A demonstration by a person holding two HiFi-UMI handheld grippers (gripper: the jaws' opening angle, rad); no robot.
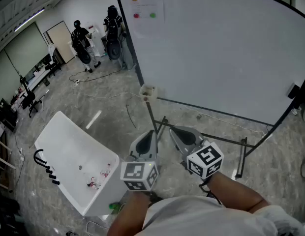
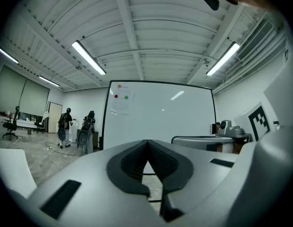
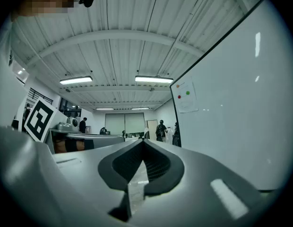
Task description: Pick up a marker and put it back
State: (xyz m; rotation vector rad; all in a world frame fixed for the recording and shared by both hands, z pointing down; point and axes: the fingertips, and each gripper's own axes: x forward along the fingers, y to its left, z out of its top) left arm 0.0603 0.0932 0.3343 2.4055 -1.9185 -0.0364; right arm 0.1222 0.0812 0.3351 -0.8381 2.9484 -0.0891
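Note:
No marker shows plainly in any view. A large whiteboard (image 1: 216, 48) on a black stand fills the upper right of the head view, with a sheet with a red and a green dot (image 1: 145, 14) near its top left corner. Both grippers are held low, close to the person's body, pointing toward the board's foot. My left gripper (image 1: 147, 137) is shut, its jaws meeting at the tip with nothing between them. My right gripper (image 1: 178, 132) is shut and empty too. The whiteboard (image 2: 160, 122) stands ahead in the left gripper view and at the right as whiteboard (image 3: 231, 103) in the right gripper view.
A white table (image 1: 69, 146) stands at the left with small reddish items (image 1: 96, 182), too small to tell. A small box (image 1: 148, 91) sits at the board's lower left corner. Two people (image 1: 81, 41) stand far back left. The stand's legs (image 1: 243, 156) spread over the floor.

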